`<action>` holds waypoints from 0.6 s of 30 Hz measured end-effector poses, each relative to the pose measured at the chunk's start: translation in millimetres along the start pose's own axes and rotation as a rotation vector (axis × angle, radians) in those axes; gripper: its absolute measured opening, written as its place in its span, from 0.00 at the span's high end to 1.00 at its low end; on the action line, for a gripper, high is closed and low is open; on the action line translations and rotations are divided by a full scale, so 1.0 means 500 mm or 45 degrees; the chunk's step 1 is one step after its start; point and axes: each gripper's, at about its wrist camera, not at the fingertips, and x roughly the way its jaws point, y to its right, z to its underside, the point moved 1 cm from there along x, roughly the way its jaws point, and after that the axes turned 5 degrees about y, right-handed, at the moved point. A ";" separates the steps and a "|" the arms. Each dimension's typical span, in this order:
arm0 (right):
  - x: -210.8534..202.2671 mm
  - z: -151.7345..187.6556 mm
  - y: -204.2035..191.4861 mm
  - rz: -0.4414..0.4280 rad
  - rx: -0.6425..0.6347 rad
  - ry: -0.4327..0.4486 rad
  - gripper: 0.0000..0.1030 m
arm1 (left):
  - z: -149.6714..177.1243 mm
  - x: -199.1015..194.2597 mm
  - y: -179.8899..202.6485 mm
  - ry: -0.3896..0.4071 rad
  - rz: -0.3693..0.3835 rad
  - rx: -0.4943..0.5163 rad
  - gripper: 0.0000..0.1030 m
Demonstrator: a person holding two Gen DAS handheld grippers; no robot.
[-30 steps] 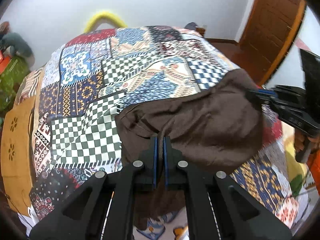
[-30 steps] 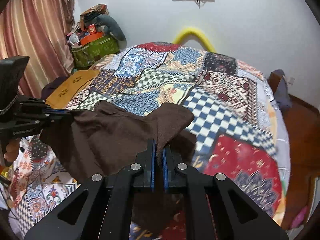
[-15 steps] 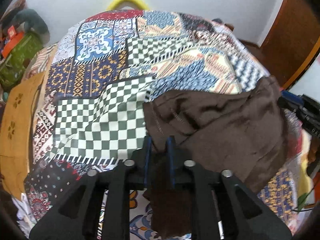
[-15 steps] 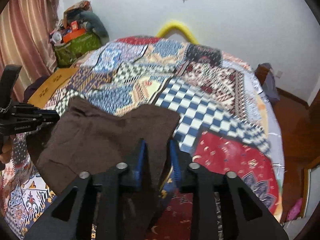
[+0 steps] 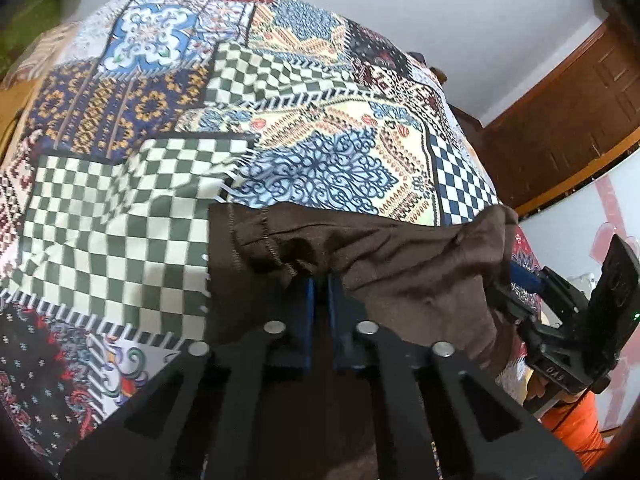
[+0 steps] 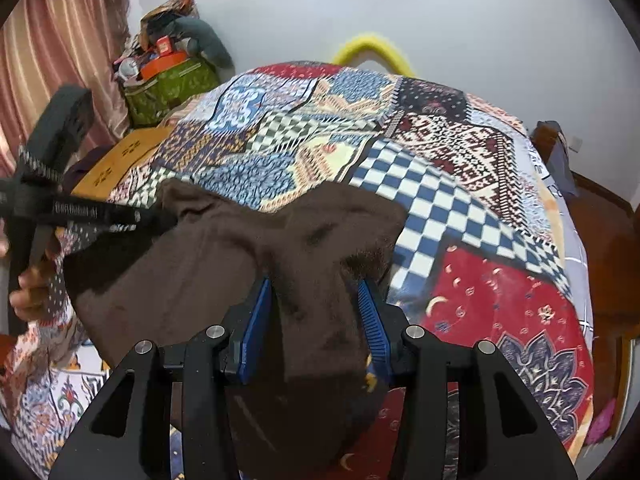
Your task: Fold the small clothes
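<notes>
Draping over the near edge of the patchwork bedspread [image 6: 460,208], the brown garment [image 6: 224,280] lies pinched by the nearly closed left claw [image 5: 319,280], while the right claw [image 6: 316,292] gapes wide around its other corner, apparently releasing a fold.

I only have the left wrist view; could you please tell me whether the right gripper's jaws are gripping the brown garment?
Observer: No. The right gripper has its jaws spread wide, and the brown garment lies loose between them.
Operator: Thank you. Can you see my left gripper from that side?
Observer: Yes. The left gripper meets the garment's left corner, though cloth hides its jaws there.
Operator: What is the blurred green thing beyond the bed's far left corner?
Observer: A full green bag, standing next to a pink curtain.
</notes>
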 end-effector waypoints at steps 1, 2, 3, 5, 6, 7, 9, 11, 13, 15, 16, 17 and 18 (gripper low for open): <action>0.003 0.004 -0.002 0.001 -0.012 -0.007 0.60 | 0.001 -0.008 0.001 0.014 -0.021 0.019 0.98; 0.007 0.008 -0.003 0.002 -0.021 -0.017 0.60 | 0.003 -0.018 0.001 0.034 -0.055 0.047 0.98; 0.010 0.010 -0.002 0.004 -0.024 -0.028 0.60 | 0.005 -0.027 0.002 0.051 -0.108 0.079 0.99; 0.017 0.014 0.004 0.013 -0.020 -0.049 0.60 | 0.006 -0.034 -0.004 0.051 -0.182 0.120 0.99; 0.018 0.015 0.008 0.015 -0.015 -0.055 0.60 | 0.007 -0.035 -0.009 0.046 -0.203 0.126 0.99; 0.019 0.015 0.014 0.014 -0.002 -0.060 0.60 | 0.006 -0.038 -0.012 0.045 -0.208 0.130 0.99; 0.013 0.014 0.022 0.011 0.020 -0.055 0.60 | 0.007 -0.045 -0.014 0.036 -0.148 0.128 0.99; 0.003 0.014 0.020 0.004 0.023 -0.039 0.60 | 0.006 -0.048 -0.008 0.032 -0.090 0.117 0.98; -0.006 0.012 0.016 0.007 0.011 -0.026 0.60 | 0.007 -0.039 0.007 0.015 -0.077 0.128 0.94; -0.007 0.011 0.009 0.011 -0.005 -0.027 0.60 | 0.008 -0.014 0.014 -0.031 -0.107 0.131 0.92; -0.005 0.011 0.008 0.015 -0.012 -0.029 0.60 | 0.008 0.001 0.013 -0.053 -0.122 0.119 0.92; -0.003 0.012 0.005 0.015 -0.019 -0.033 0.60 | 0.008 0.019 0.007 -0.078 -0.123 0.093 0.92; -0.002 0.014 0.003 0.012 -0.025 -0.038 0.60 | 0.008 0.028 0.003 -0.086 -0.111 0.069 0.92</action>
